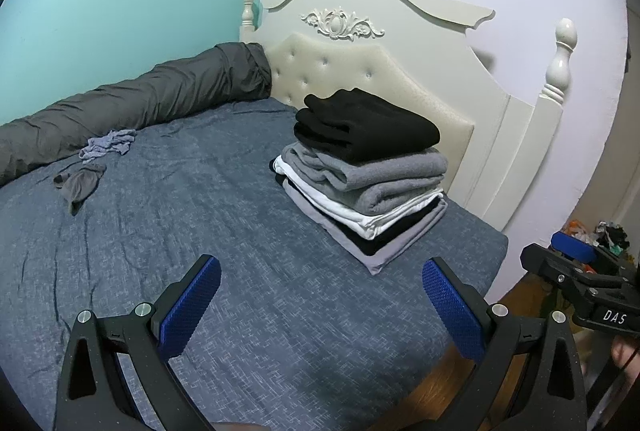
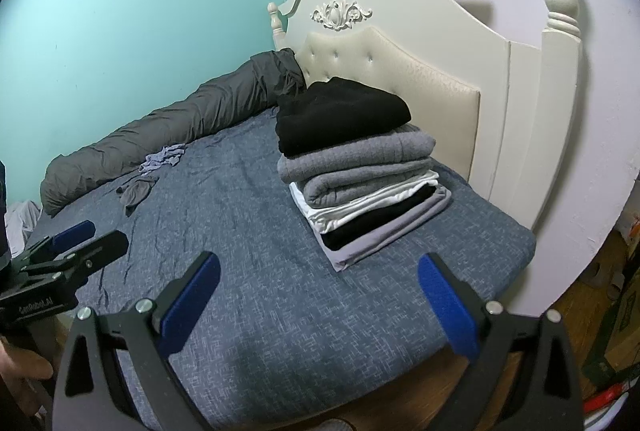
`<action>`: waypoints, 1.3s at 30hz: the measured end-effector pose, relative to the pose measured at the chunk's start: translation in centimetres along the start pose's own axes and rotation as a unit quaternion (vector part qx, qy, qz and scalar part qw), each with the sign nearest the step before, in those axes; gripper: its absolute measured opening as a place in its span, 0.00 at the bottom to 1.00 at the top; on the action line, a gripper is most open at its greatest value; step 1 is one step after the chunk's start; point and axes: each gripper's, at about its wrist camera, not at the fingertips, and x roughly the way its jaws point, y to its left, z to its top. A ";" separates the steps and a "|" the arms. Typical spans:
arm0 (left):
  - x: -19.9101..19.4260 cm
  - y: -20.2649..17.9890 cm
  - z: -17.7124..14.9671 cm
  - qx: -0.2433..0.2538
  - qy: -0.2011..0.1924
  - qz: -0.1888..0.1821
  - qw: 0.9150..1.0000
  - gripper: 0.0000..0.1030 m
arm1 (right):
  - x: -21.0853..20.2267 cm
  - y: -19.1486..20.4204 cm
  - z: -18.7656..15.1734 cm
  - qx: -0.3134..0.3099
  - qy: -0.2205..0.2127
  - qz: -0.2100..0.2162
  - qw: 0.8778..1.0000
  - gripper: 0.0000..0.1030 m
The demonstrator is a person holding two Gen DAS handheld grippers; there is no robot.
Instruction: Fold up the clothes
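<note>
**Left wrist view: both grippers empty over the bed, folded stack by the headboard**

Left wrist view, from left to right: a rolled dark grey duvet (image 1: 132, 103) lay along the teal wall at the upper left of the frame. Just below it, on the blue bedspread (image 1: 200, 215), sat a crumpled pale blue garment (image 1: 107, 144) and, just beside it, a small dark grey garment (image 1: 79, 183), both unfolded. At the bottom centre the left gripper (image 1: 321, 305) hung above the bedspread with its blue-padded fingers spread wide and nothing between them. Right of centre stood the stack of folded clothes (image 1: 368, 175), a black piece on top, grey pieces under it, then white, black and pale grey layers, resting on the bedspread close to the cream headboard (image 1: 400, 31). At the right edge the right gripper (image 1: 580, 263) showed from the side, over the wooden floor past the bed's corner.

In the right wrist view the left gripper (image 2: 86, 239) appeared at the lower left, its fingers apart. The two loose garments lay in the middle left near the duvet, well apart from the stack (image 2: 360, 171) at centre right. The right gripper (image 2: 319, 307) filled the bottom of the frame, fingers wide apart and empty, above the near edge of the bed.
</note>
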 end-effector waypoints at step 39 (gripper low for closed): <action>-0.1 0.2 0.0 0.003 -0.004 0.009 1.000 1.00 | 0.6 -0.1 -0.3 -0.003 0.010 -0.005 1.000 0.97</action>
